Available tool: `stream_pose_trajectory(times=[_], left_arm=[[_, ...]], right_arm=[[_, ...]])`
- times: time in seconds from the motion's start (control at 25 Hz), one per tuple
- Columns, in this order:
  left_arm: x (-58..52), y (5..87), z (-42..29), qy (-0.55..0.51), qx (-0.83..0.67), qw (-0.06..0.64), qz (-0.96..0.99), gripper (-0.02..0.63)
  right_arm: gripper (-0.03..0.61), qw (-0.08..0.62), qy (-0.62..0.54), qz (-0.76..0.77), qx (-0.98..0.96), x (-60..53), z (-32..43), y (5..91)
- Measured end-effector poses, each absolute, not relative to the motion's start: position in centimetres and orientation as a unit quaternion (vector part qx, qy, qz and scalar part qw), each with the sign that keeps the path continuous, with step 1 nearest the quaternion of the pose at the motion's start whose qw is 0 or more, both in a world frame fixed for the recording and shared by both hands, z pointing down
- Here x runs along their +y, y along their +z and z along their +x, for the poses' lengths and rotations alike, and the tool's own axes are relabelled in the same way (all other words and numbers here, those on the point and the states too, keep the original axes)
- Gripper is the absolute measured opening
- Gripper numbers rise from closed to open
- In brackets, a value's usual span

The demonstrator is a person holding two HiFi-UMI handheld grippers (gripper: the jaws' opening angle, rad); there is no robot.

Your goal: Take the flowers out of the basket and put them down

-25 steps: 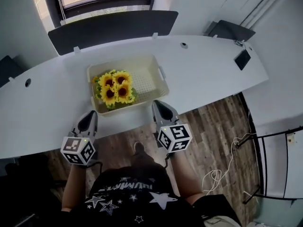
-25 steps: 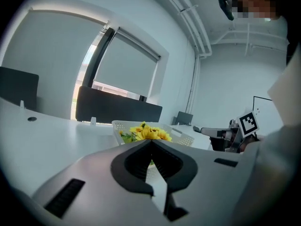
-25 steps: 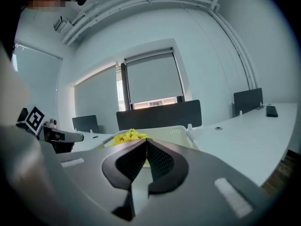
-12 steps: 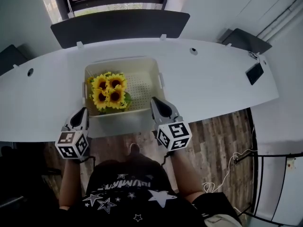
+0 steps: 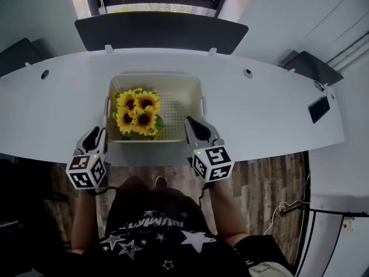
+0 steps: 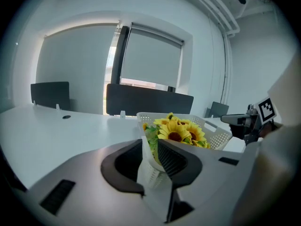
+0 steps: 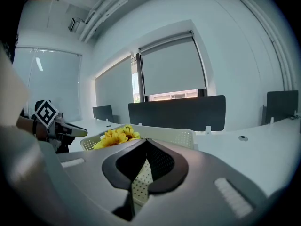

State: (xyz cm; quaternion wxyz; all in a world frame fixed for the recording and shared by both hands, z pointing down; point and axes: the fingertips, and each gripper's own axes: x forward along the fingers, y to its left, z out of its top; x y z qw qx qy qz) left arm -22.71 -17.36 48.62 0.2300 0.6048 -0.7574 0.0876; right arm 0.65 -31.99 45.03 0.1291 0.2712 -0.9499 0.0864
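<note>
Flowers (image 5: 138,113) first, a bunch of yellow sunflower heads, and it all comes down to where they lie from each claw. The left claw (image 5: 94,138) hovers at the near left corner of the basket (image 5: 176,105). Its jaws have just been opening and now stand spread, with that white corner showing in the gap but nothing pinched. Just ahead of it and slightly to its right, over the rim, sit the blooms, faces up, filling the left half of the basket. The stems are hidden under the heads, so I'd judge the long axis runs roughly upright. The right claw (image 5: 196,127) is pressed together and empty at the near right corner, with the perforated wall just ahead of it. From there the flowers lie ahead and off to its left, across the bare half of the basket, so the left claw is the nearer one. Beyond both claws, the white bench (image 5: 271,114) carries the basket. Any writing? None legible on basket or blooms; the cubes bear only black-and-white square markers, and the shirt print is too blurred to read.
</note>
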Motion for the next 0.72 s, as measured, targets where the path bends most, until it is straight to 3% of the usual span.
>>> stream_pose_trajectory(times=[0.12,0.72], left_arm=[[-17.6,49.5,-22.6,0.092,-0.742,0.246,0.617,0.107],[-19.9,51.7,-22.8,0.096,-0.674,0.292,0.671,0.114]], right_arm=[[0.003,0.126,0.093,0.274,-0.949,-32.4,0.0,45.0],[0.003,0.212,0.081,0.3,-0.926,-32.6,-2.4,46.3]])
